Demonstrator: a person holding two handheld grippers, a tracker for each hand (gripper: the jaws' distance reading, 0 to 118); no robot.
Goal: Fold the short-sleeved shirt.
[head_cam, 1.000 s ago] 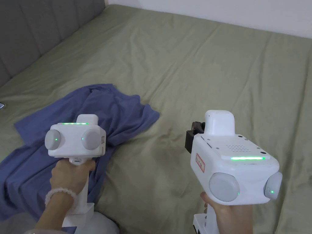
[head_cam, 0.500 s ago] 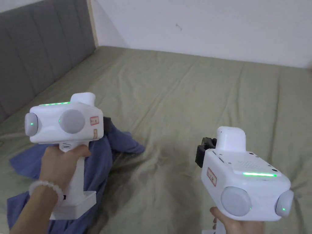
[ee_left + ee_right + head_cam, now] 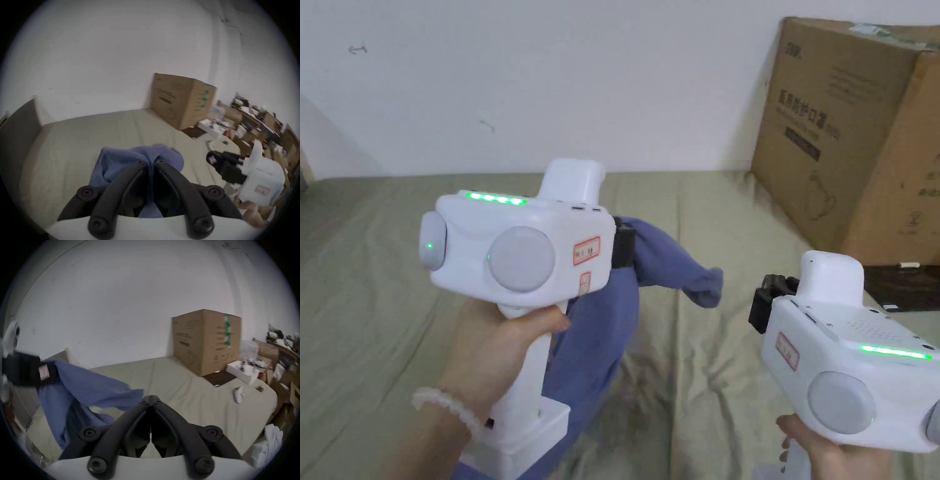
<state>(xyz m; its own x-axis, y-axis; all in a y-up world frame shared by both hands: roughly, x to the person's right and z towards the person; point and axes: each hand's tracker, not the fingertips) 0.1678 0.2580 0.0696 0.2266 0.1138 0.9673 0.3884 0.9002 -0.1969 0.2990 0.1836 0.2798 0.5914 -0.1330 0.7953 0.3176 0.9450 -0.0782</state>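
Note:
The blue short-sleeved shirt (image 3: 669, 259) hangs lifted above the green bed sheet (image 3: 375, 300). My left gripper (image 3: 150, 162) is shut on a bunch of its cloth (image 3: 128, 155), and the rest drapes down below the tool (image 3: 594, 356). In the right gripper view the shirt (image 3: 90, 386) trails from the left gripper (image 3: 48, 373) toward the middle. My right gripper (image 3: 151, 398) is shut with nothing between its jaws, held lower and to the right (image 3: 762, 300), apart from the shirt.
A large cardboard box (image 3: 850, 131) stands at the bed's far right against the white wall. A dark flat item (image 3: 900, 287) lies at its foot. Small objects and a white item (image 3: 237, 394) lie on the sheet near cluttered shelves (image 3: 253, 116).
The left gripper has lifted the shirt off the bed and swung right with it. The head camera has turned right, bringing the box into view.

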